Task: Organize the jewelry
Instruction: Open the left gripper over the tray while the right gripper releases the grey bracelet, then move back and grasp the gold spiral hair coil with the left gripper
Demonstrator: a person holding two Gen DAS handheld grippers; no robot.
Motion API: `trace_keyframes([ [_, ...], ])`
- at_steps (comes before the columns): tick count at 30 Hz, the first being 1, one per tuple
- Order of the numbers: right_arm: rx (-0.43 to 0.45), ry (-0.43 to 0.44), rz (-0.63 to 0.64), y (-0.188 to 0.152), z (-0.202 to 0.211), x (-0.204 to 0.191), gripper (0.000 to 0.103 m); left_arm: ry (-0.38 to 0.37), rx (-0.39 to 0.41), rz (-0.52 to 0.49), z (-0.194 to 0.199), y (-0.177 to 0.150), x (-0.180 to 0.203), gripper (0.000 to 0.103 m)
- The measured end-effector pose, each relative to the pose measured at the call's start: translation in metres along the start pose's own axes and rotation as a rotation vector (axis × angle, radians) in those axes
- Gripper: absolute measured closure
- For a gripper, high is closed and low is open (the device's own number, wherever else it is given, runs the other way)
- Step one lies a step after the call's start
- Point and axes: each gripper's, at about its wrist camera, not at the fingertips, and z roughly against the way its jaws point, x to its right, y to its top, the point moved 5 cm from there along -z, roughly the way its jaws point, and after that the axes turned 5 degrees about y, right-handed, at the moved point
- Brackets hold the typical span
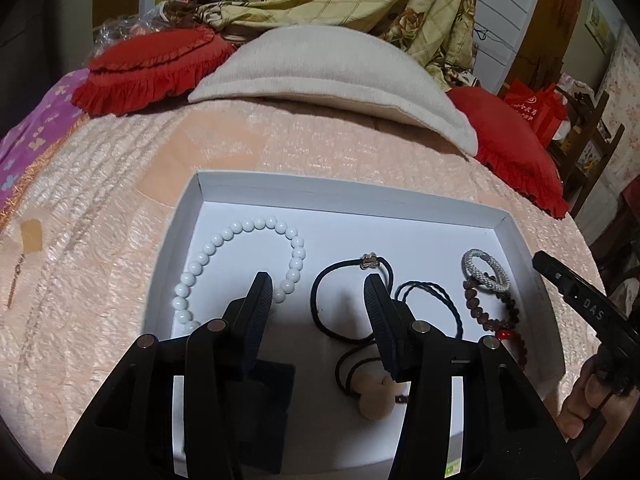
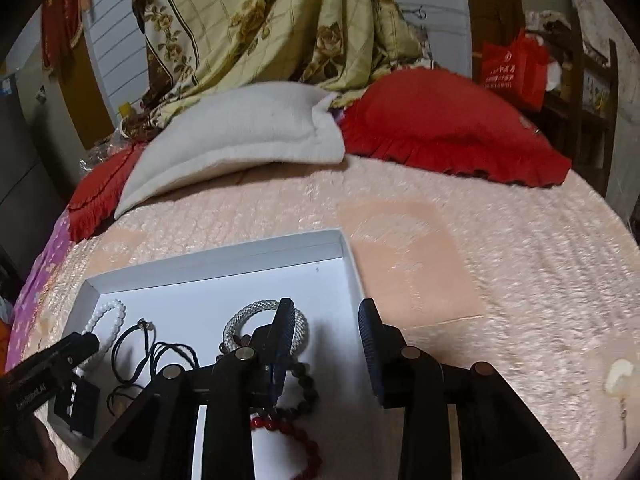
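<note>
A white shallow box (image 1: 344, 192) lies on the bed. In it are a white bead bracelet (image 1: 240, 236), a black hair tie with a gold charm (image 1: 344, 276), a dark braided cord (image 1: 436, 296), a silver mesh bracelet (image 1: 486, 270), a dark and red bead bracelet (image 1: 508, 316), a cream knot pendant on a cord (image 1: 374, 396) and a black foam block (image 1: 268, 380). My left gripper (image 1: 318, 292) is open and empty above the box's middle. My right gripper (image 2: 326, 320) is open and empty over the box's right wall (image 2: 354, 276), by the silver bracelet (image 2: 260, 312).
Outside the box, a small gold chain piece (image 1: 16, 280) lies on the peach quilt at the left, and a cream pendant piece (image 2: 618, 376) at the right. A white pillow (image 1: 320, 68) and red frilled cushions (image 2: 448, 128) lie behind the box.
</note>
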Motion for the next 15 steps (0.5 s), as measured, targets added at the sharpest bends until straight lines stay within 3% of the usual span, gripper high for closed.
trace_keyframes([
  [9, 0.055, 0.033, 0.029, -0.039, 0.062, -0.003, 0.072, 0.028, 0.088, -0.051, 0.058, -0.028, -0.025, 0.056],
  [15, -0.015, 0.041, 0.089, -0.096, 0.089, -0.012, 0.072, 0.028, 0.073, -0.041, 0.089, -0.083, -0.052, 0.056],
])
